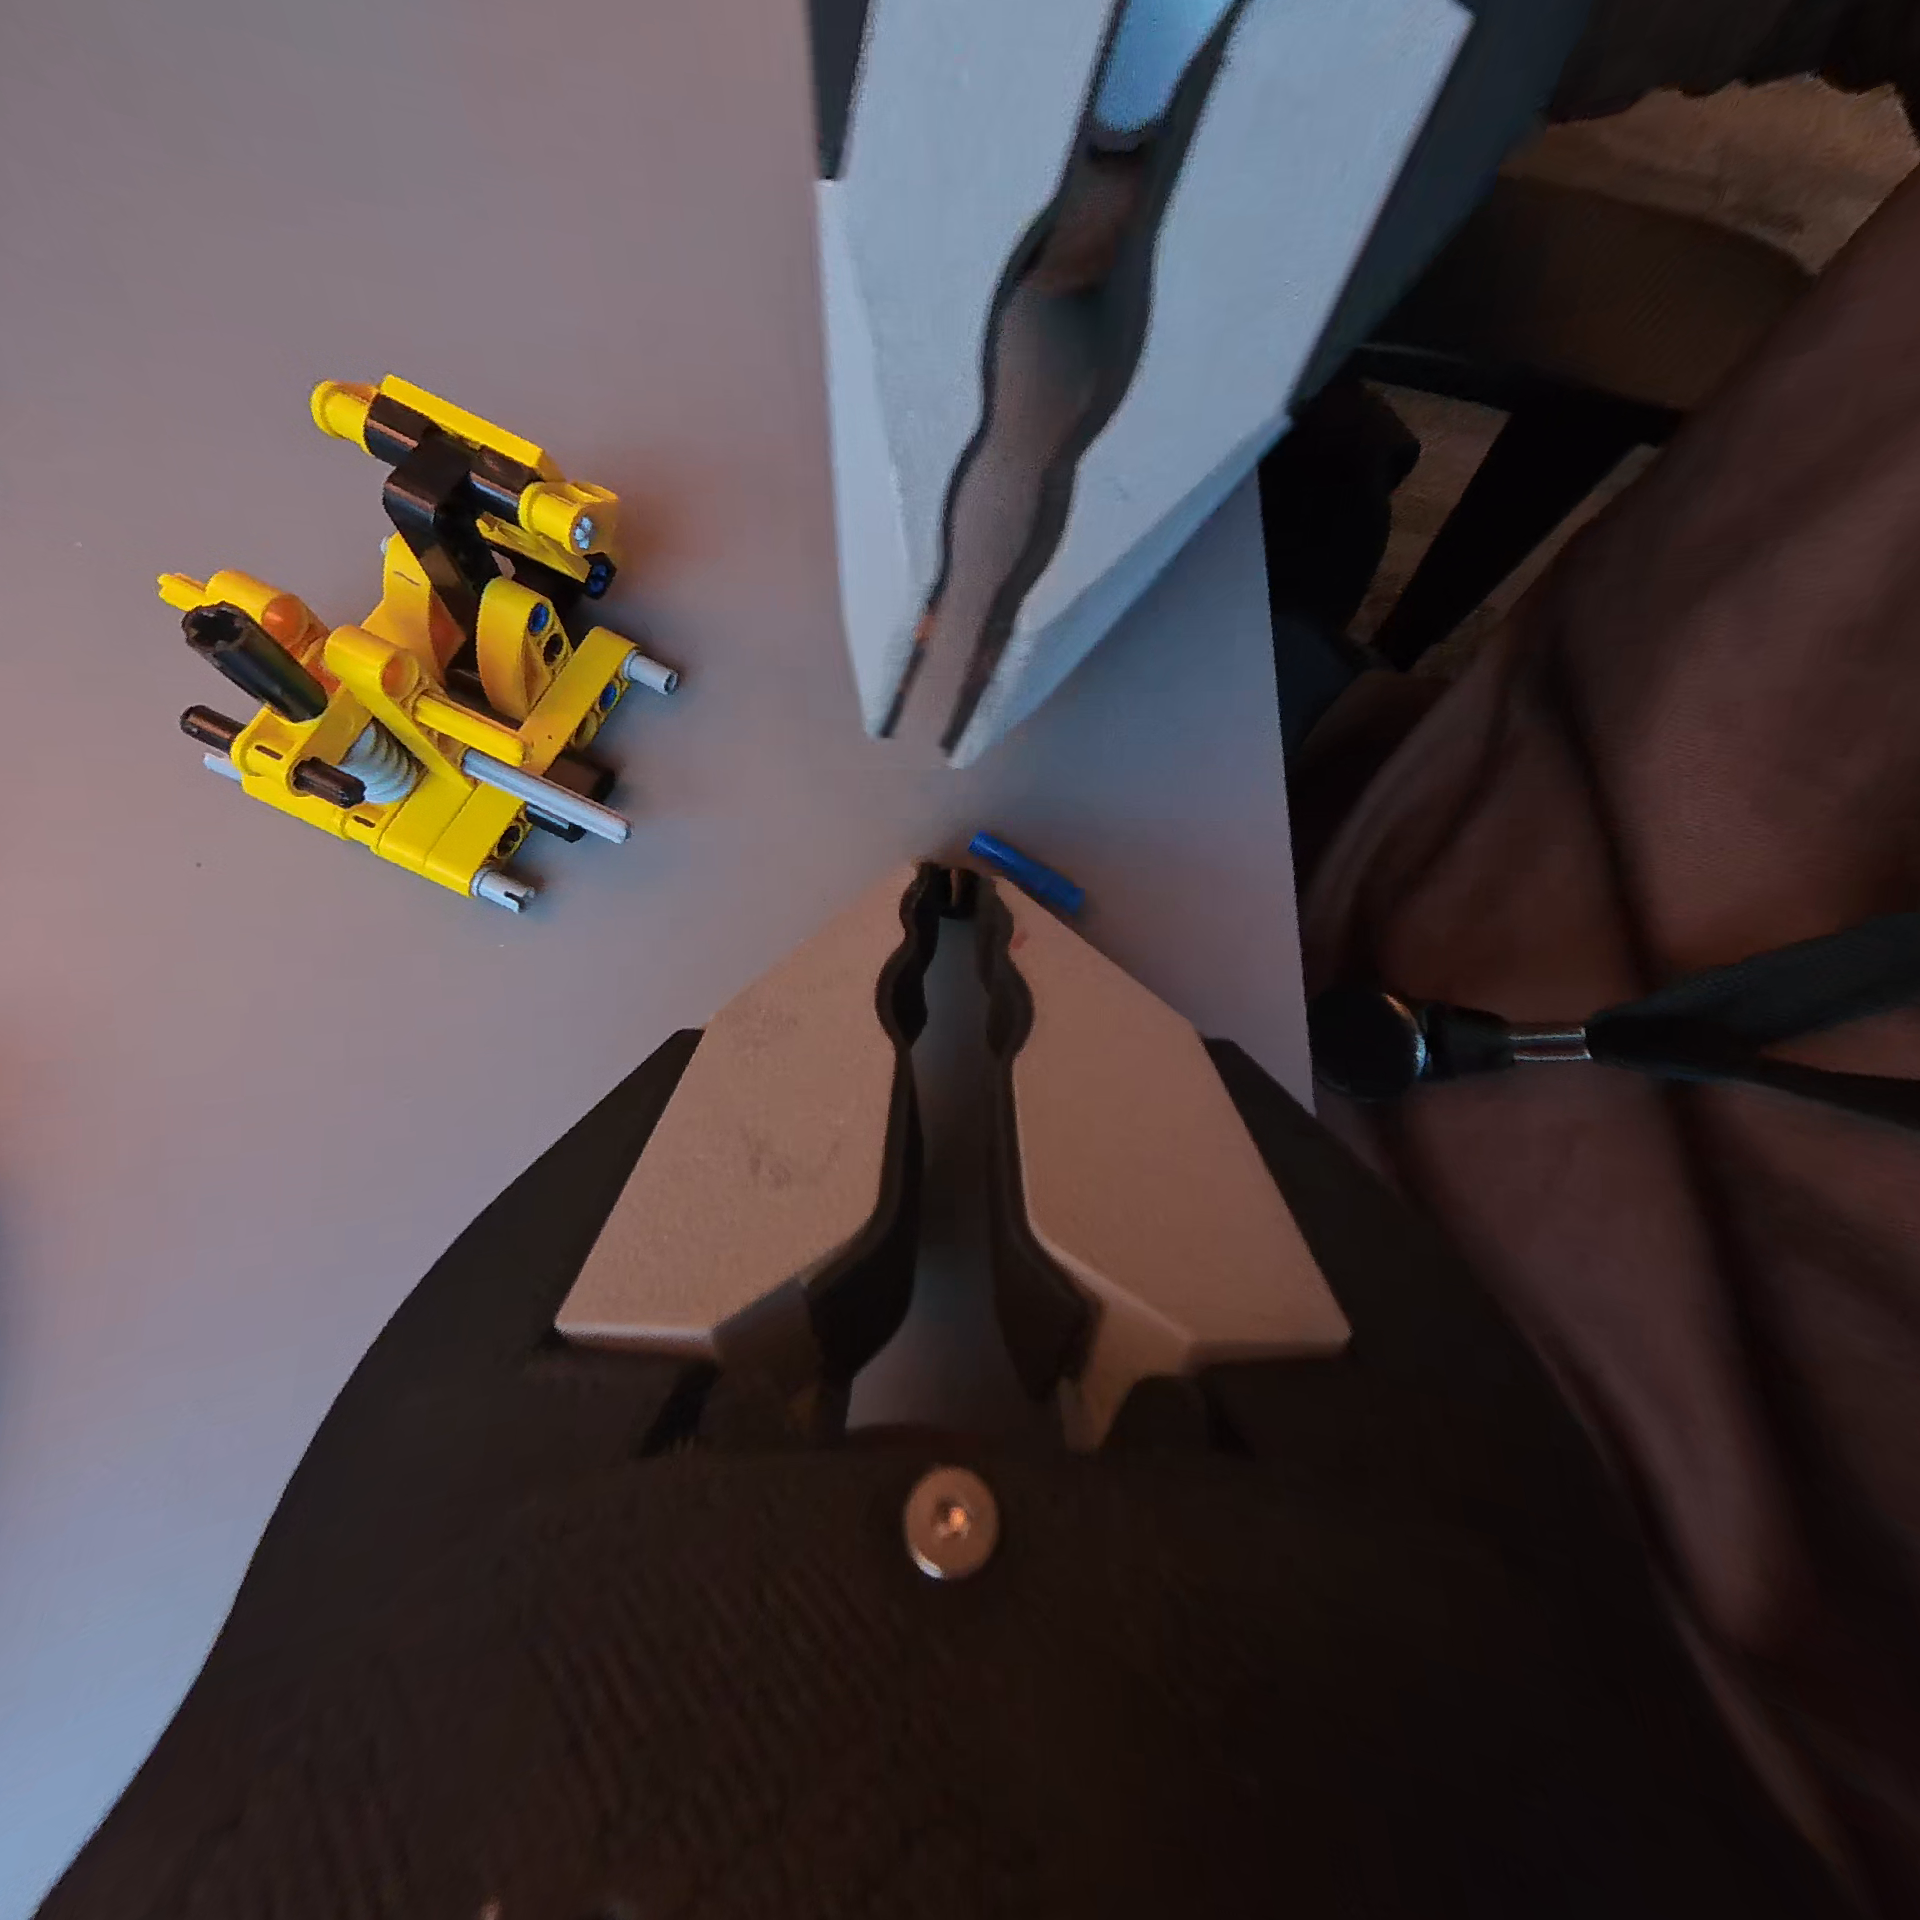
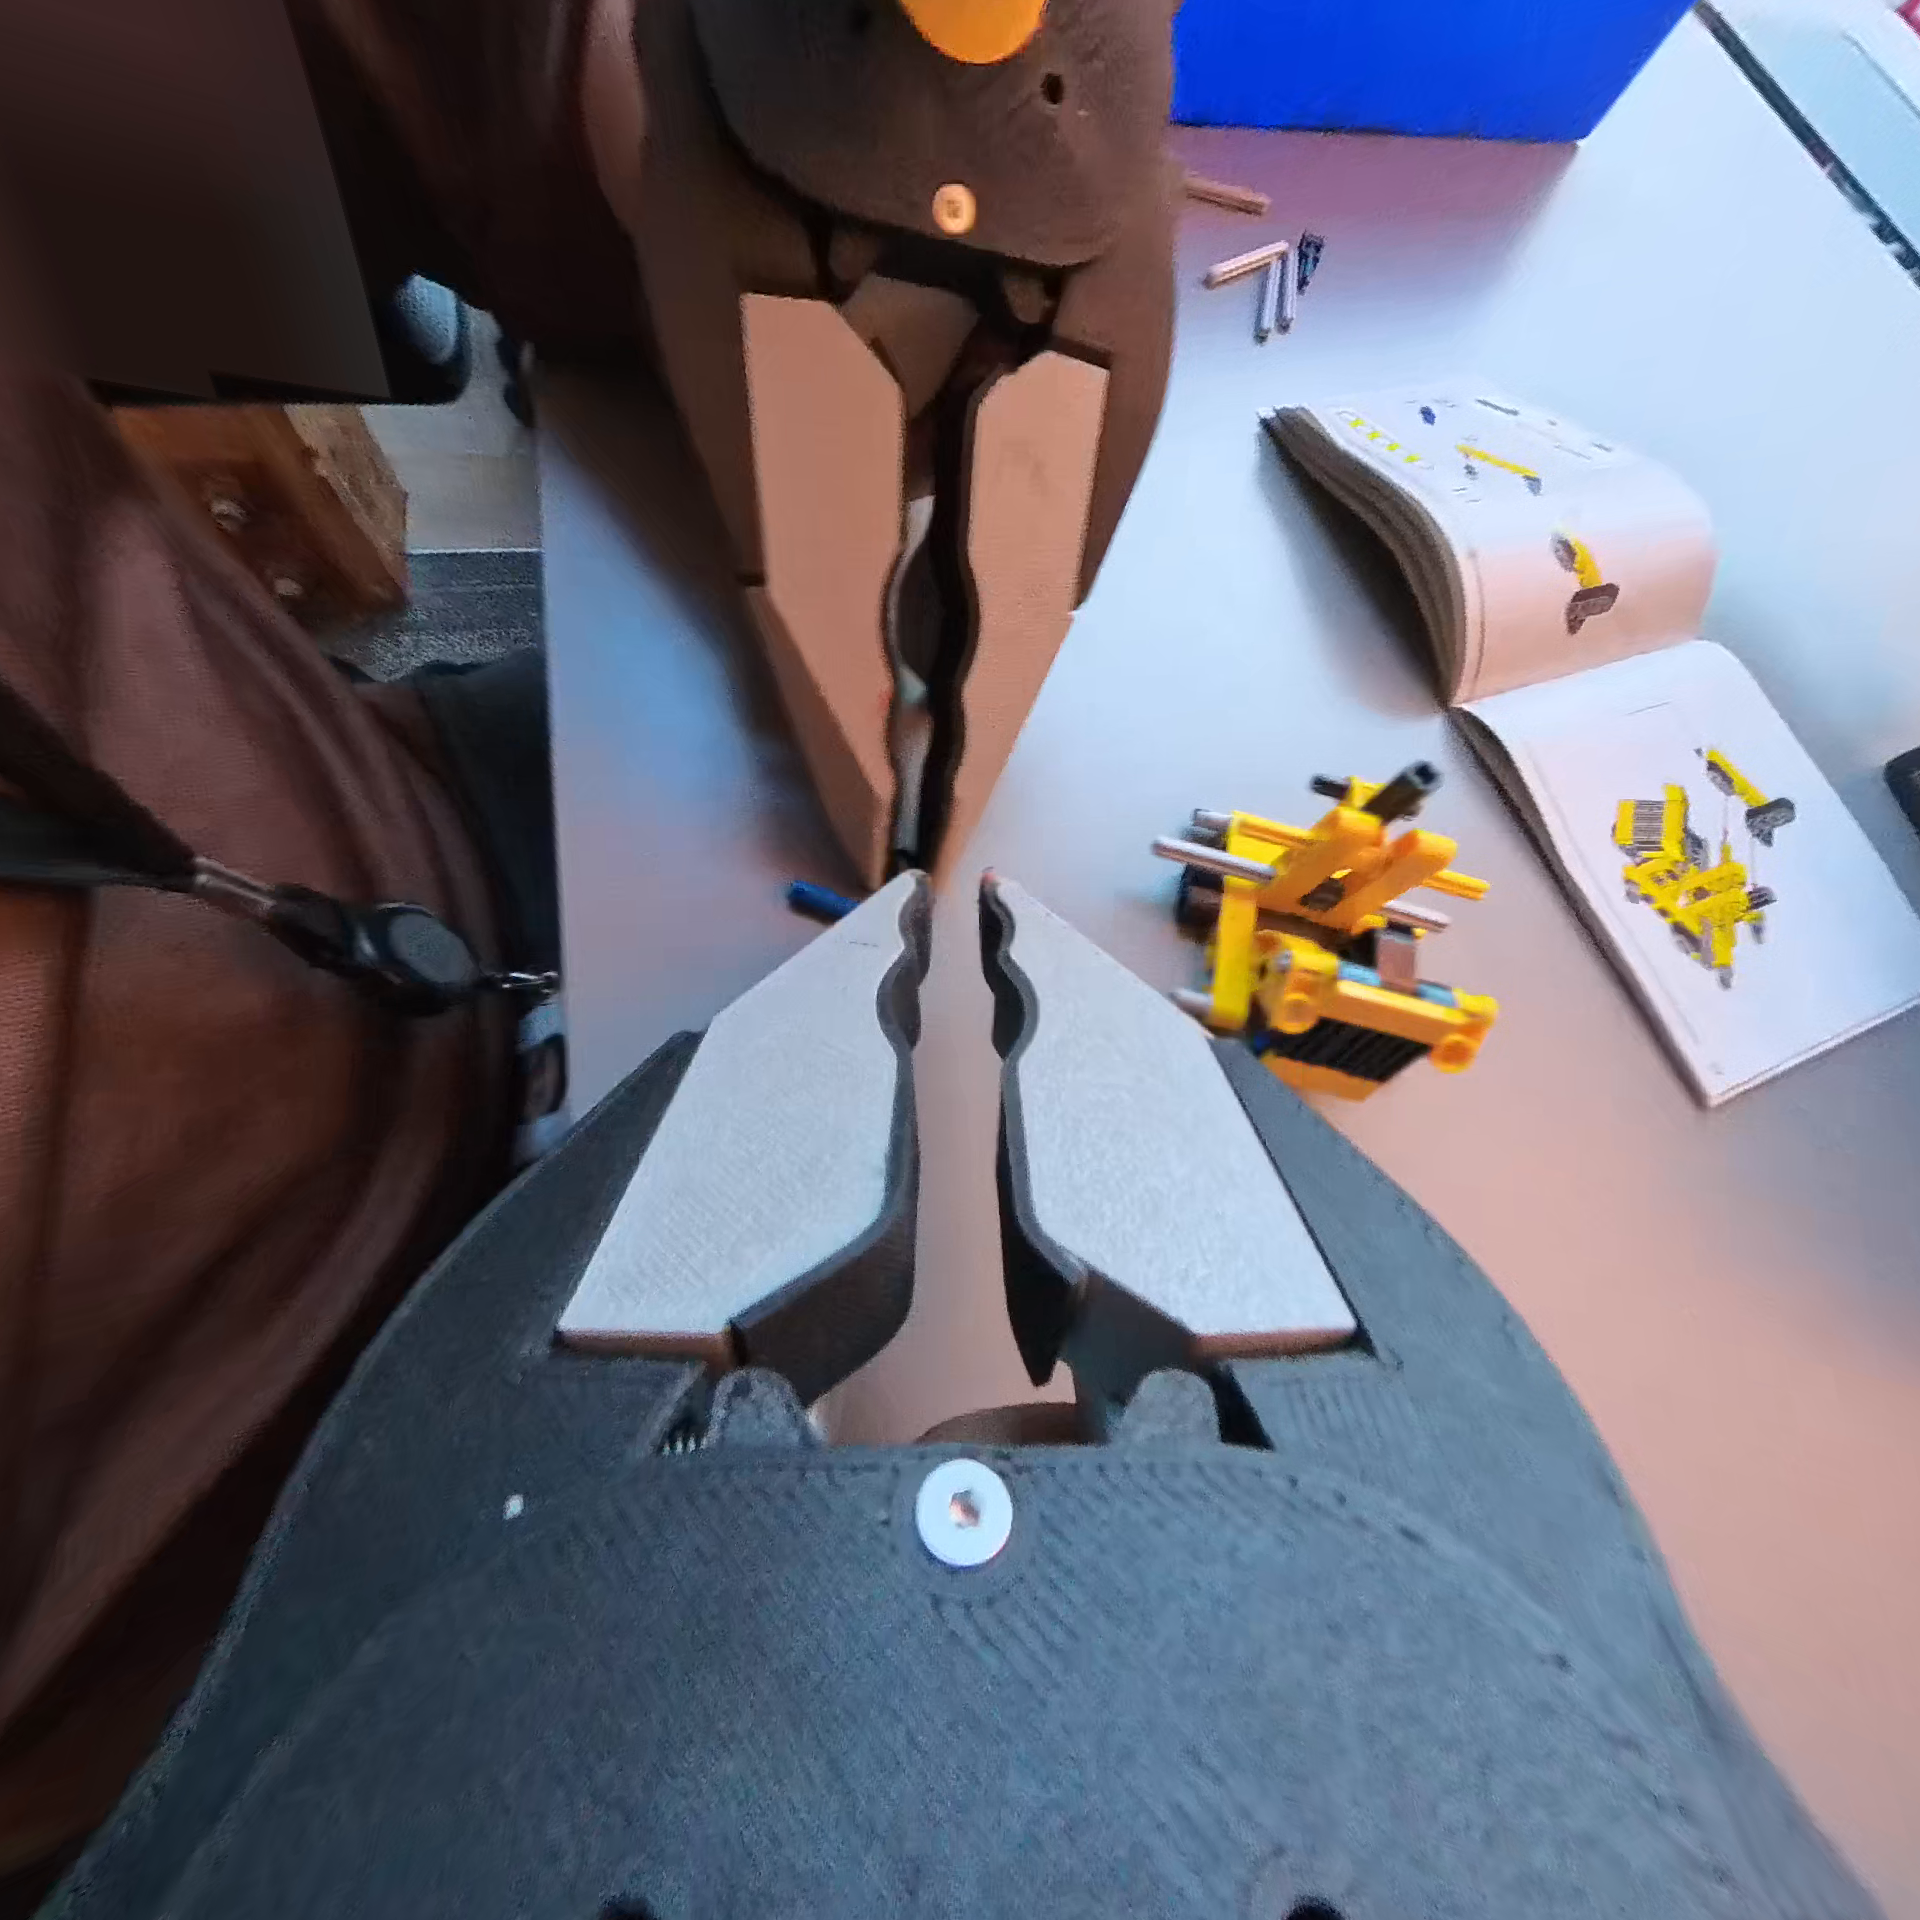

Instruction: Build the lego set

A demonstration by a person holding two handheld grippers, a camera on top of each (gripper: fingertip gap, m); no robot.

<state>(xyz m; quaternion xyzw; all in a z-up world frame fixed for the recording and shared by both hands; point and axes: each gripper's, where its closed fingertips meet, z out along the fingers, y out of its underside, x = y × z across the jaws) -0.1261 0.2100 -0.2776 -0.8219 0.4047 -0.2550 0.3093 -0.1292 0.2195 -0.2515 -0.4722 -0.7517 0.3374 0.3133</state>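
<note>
Pinching a small black piece, left tool (image 1: pixel 948 891) — right tool (image 2: pixel 956 888) slightly parted.

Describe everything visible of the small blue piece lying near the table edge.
The small blue piece is a short, slim rod, plastic by its look, lying flat on the grey table close to the near edge. It is loose, well apart from the yellow model. The left gripper sits right beside it, hiding one end; whether they touch cannot be told. In the right wrist view only one end shows.
</note>
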